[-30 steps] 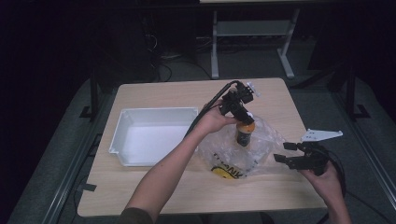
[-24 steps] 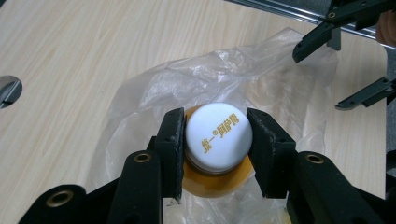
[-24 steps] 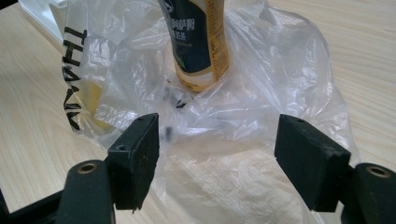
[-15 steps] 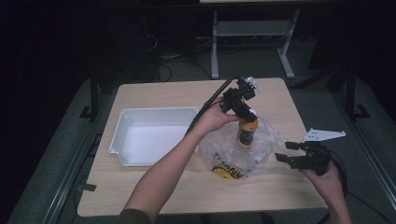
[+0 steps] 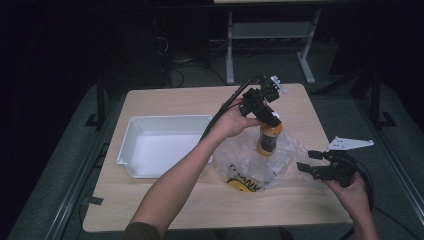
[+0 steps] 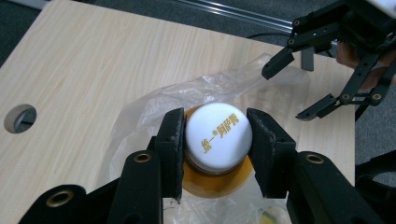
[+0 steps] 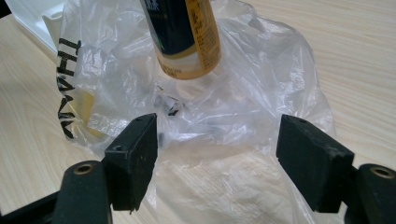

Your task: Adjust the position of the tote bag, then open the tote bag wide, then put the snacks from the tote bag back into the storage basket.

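An orange drink bottle [image 5: 268, 140] with a white cap [image 6: 218, 135] and a dark label [image 7: 175, 28] hangs upright over a crumpled clear plastic bag [image 5: 245, 160]. My left gripper [image 5: 270, 123] comes down from above and is shut on the cap, one pad on each side [image 6: 215, 119]. The bottle's base floats just above the bag's open folds [image 7: 261, 70]. At the bag's right edge my right gripper [image 5: 305, 160] stands open, its jaws [image 7: 217, 123] wide apart with only loose bag film between them. It also appears at the top right of the left gripper view [image 6: 285, 93].
An empty white tray [image 5: 165, 118] sits on the left half of the wooden table [image 5: 175, 210]. The bag carries black lettering and a yellow patch [image 5: 243, 184]. A round hole [image 6: 18, 117] is cut into the tabletop. The table's right edge lies just beyond my right hand.
My left gripper has risen with the bottle, so the bottle now stands higher over the bag. The right gripper has kept still.
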Demonstrator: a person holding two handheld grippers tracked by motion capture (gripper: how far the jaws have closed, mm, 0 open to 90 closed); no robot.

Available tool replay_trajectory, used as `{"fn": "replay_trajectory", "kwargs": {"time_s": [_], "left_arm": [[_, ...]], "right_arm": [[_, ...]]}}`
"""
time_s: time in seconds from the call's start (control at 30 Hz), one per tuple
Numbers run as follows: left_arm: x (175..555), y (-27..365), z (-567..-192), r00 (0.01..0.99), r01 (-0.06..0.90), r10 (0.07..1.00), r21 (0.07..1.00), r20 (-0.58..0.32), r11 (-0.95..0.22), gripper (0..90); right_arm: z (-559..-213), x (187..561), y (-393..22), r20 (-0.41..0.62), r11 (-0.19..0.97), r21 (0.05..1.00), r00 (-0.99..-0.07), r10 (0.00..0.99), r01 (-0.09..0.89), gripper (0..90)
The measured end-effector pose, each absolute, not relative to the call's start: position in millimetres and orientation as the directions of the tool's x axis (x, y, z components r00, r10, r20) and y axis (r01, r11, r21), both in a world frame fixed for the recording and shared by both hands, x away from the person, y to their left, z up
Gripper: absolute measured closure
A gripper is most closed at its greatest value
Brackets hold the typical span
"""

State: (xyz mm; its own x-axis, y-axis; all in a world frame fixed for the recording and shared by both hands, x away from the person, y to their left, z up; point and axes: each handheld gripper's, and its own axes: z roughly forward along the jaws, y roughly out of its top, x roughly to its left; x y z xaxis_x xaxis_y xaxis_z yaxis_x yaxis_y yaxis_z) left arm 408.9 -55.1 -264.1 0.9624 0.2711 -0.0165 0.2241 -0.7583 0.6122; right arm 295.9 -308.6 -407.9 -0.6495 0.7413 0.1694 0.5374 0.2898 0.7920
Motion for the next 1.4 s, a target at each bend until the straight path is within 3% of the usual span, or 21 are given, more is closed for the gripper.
{"fn": "replay_trajectory", "kwargs": {"time_s": [0.77, 1.4], "left_arm": [[389, -33, -231, 0.962, 0.212, 0.272, 0.635, -0.002, -0.743, 59.2], [378, 9, -206, 0.953, 0.214, 0.303, 0.658, 0.021, -0.722, 59.2]], "right_arm": [[-405, 294, -305, 0.164, 0.291, 0.793, -0.647, 0.745, 0.535, 28.5], [-405, 296, -300, 0.149, 0.309, 0.791, -0.655, 0.741, 0.529, 28.6]]}}
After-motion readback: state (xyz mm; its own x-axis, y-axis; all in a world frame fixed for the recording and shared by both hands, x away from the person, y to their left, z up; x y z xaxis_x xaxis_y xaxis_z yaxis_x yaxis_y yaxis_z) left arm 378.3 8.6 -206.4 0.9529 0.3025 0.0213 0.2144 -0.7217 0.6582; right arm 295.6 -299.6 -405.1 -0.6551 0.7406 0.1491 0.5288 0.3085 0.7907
